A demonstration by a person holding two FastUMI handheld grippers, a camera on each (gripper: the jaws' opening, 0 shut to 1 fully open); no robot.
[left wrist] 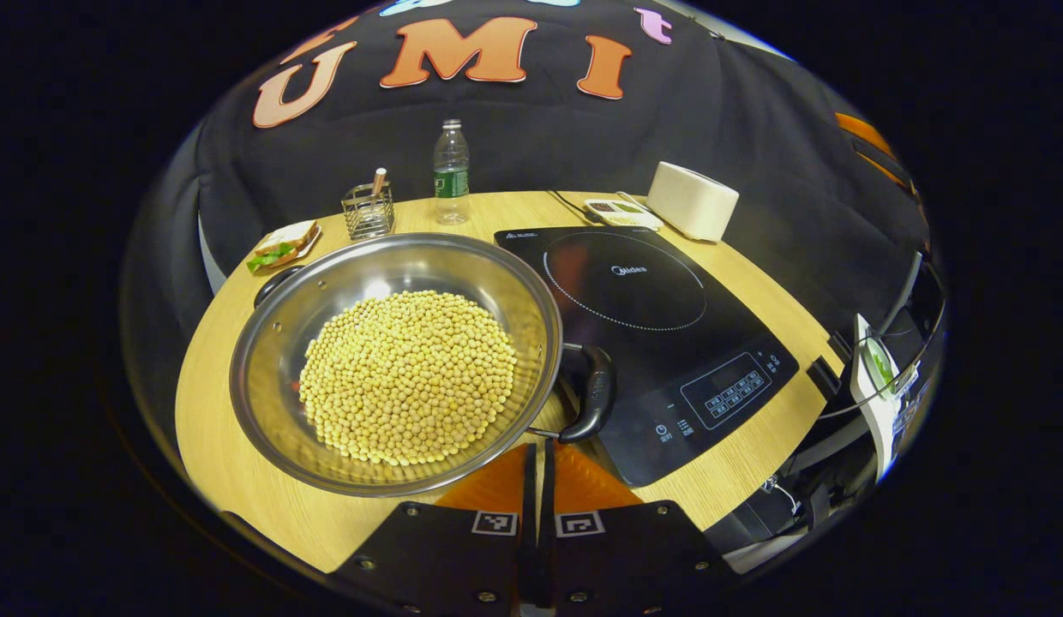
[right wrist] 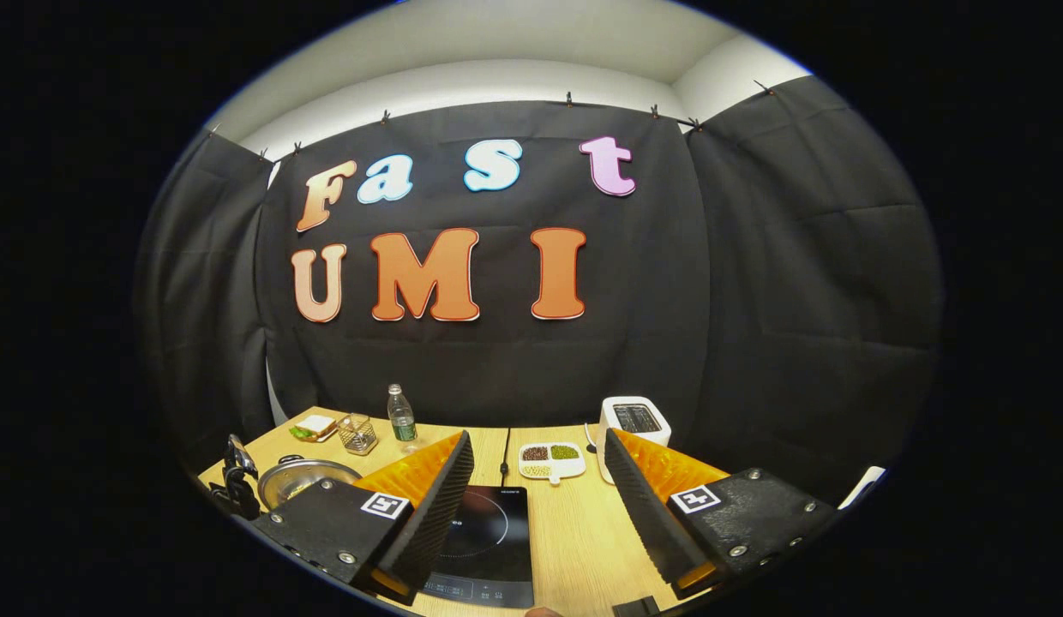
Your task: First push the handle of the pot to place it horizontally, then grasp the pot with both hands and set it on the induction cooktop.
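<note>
The pot (left wrist: 394, 364), full of beans (left wrist: 409, 377), sits on the table (left wrist: 214, 446) just left of the cooktop (left wrist: 660, 334), one handle (left wrist: 593, 392) over the cooktop's edge. The left gripper (left wrist: 537, 480) hovers near the rim, fingers together, clasping nothing. The right gripper (right wrist: 538, 506) is spread wide above the cooktop.

- left gripper (left wrist: 538, 480): black plates w/ silver screws, square black-white marker on each finger
- right gripper (right wrist: 538, 497): same plates, screws, markers; ribbed inner pads (right wrist: 437, 506)
</note>
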